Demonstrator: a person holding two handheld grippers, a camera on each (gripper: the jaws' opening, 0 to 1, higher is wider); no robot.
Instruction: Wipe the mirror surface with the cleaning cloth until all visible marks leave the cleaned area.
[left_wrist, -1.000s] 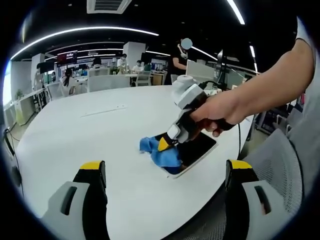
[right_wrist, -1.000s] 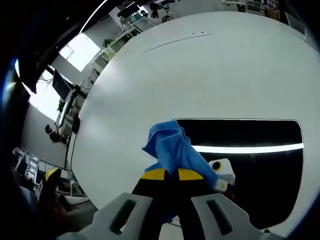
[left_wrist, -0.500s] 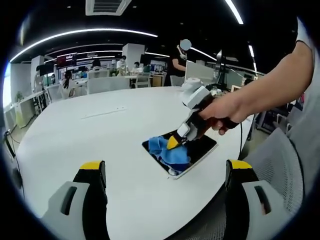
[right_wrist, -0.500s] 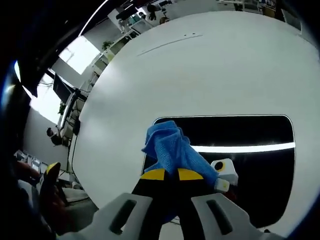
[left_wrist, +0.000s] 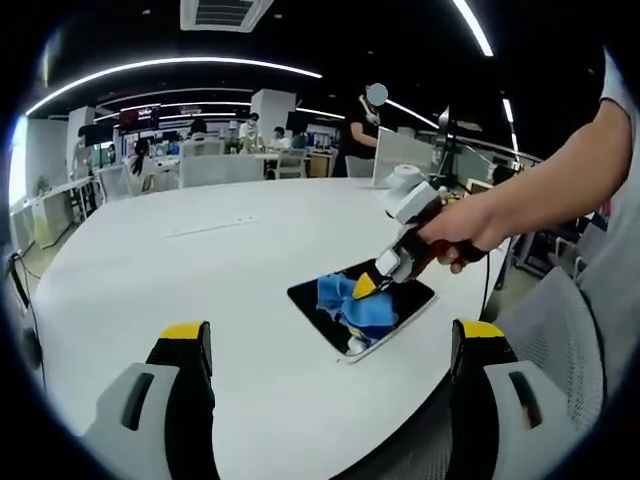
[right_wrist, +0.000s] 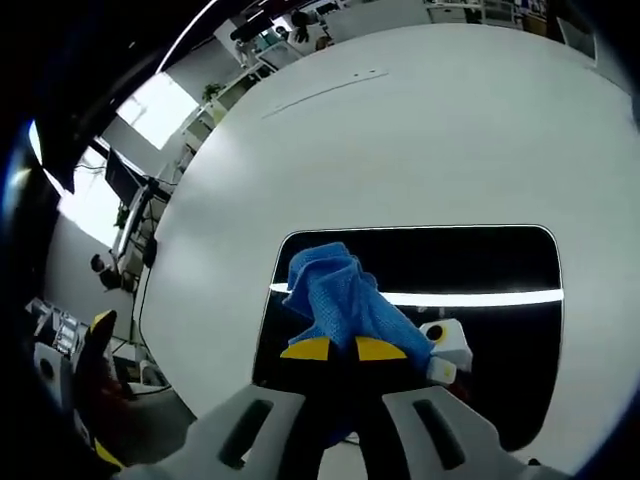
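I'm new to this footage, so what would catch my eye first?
The bright blue cloth, shut in the right gripper, lies bunched on the dark mirror. That mirror lies flat near the edge of a big white table. The left gripper hangs open over the table, apart from both.

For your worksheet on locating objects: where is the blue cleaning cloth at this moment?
The blue cleaning cloth is pinched in the right gripper and pressed on the mirror, which lies on the white table. In the left gripper view it sits mid-mirror, near the table's edge.
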